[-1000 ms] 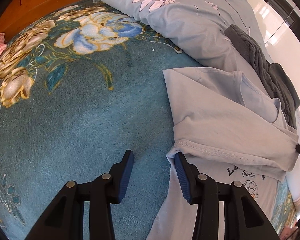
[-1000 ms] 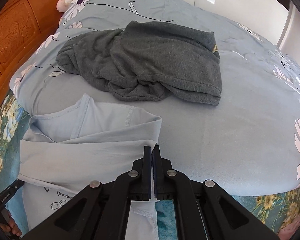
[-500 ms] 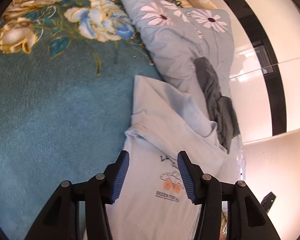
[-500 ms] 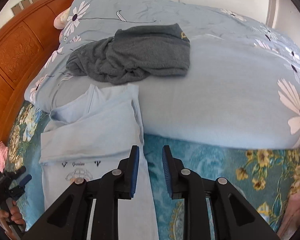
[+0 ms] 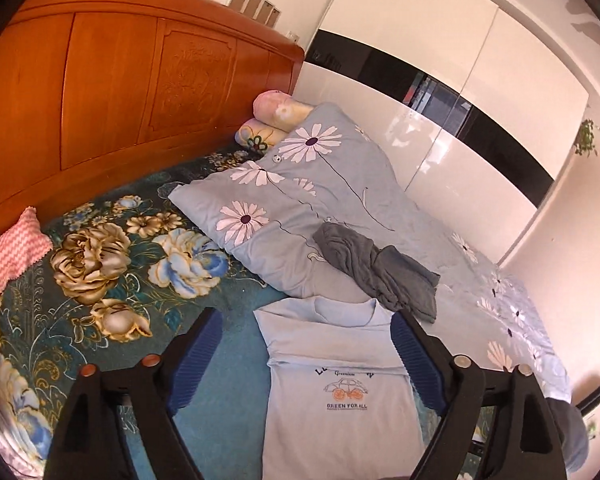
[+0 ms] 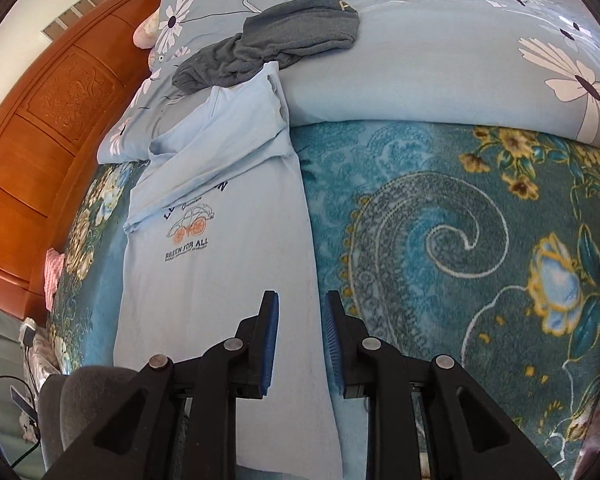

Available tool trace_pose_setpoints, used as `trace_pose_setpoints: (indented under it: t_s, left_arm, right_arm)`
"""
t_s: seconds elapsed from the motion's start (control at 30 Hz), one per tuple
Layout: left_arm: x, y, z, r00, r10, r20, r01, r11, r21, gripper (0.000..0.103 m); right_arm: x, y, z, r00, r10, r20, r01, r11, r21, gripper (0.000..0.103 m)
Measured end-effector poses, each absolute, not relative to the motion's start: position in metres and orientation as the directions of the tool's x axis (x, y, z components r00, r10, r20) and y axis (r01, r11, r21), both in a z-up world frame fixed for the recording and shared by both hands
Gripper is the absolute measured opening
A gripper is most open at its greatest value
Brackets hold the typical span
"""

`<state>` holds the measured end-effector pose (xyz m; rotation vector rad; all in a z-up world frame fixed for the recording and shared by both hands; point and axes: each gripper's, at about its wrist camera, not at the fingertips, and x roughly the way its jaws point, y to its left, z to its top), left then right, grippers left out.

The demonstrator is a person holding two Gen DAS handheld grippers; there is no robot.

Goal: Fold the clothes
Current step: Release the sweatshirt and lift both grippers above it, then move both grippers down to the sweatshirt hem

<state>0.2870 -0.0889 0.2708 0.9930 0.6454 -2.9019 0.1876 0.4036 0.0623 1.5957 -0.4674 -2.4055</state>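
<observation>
A light blue T-shirt [image 5: 340, 420] with a car print lies face up on the teal blanket, both sleeves folded in across its chest. My left gripper [image 5: 306, 360] hangs high above it, its jaws opening wide with nothing between them. In the right wrist view the T-shirt [image 6: 220, 280] runs away from me. My right gripper [image 6: 302, 340] stands open by a narrow gap over the shirt's right edge, its pads not pressing on the cloth. A crumpled grey garment [image 5: 380, 272] lies on the duvet just beyond the collar, and the grey garment [image 6: 292, 36] shows there too.
A pale blue daisy duvet [image 5: 300, 184] is bunched along the bed's far side. The teal floral blanket [image 6: 440, 240] covers the bed. A wooden headboard [image 5: 120, 80] stands at the left, with a pink cloth [image 5: 16, 252] and rolled pillows [image 5: 276, 112] near it.
My right gripper let go of the folded sleeve and drew back along the shirt's right edge. My left gripper rose high above the shirt, tilted up and spread wider.
</observation>
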Motion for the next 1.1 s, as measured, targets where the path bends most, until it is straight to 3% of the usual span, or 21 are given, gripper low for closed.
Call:
trace_pose_setpoints:
  t_s: [0.2, 0.33, 0.47, 0.7, 0.9, 1.1]
  left_arm:
    - [0.289, -0.039, 0.203, -0.634, 0.136, -0.761, 0.166, -0.938, -0.306, 0.092]
    - [0.292, -0.013, 0.150, -0.540, 0.184, -0.821, 0.209, -0.916, -0.343, 0.092]
    - [0.292, -0.005, 0.098, -0.453, 0.158, -0.877, 0.291, -0.904, -0.313, 0.091]
    - [0.302, -0.015, 0.024, -0.355, 0.160, -0.921, 0.363, -0.884, -0.294, 0.084]
    - [0.307, -0.029, 0.003, -0.365, 0.244, -0.898, 0.395, -0.833, -0.387, 0.078]
    - [0.303, -0.026, -0.015, -0.326, 0.275, -0.905, 0.379, -0.839, -0.391, 0.068]
  right_arm:
    - [0.224, 0.400, 0.035, -0.319, -0.406, -0.856, 0.040, -0.908, 0.416, 0.025]
    - [0.244, 0.401, 0.019, -0.285, -0.416, -0.864, 0.062, -0.907, 0.416, 0.025]
    - [0.256, 0.412, 0.011, -0.281, -0.446, -0.850, 0.038, -0.890, 0.454, 0.025]
    - [0.266, 0.430, 0.000, -0.284, -0.490, -0.824, -0.014, -0.857, 0.514, 0.026]
    - [0.266, 0.439, -0.007, -0.294, -0.545, -0.786, -0.055, -0.811, 0.583, 0.026]
    - [0.256, 0.438, -0.018, -0.303, -0.581, -0.755, -0.095, -0.770, 0.631, 0.026]
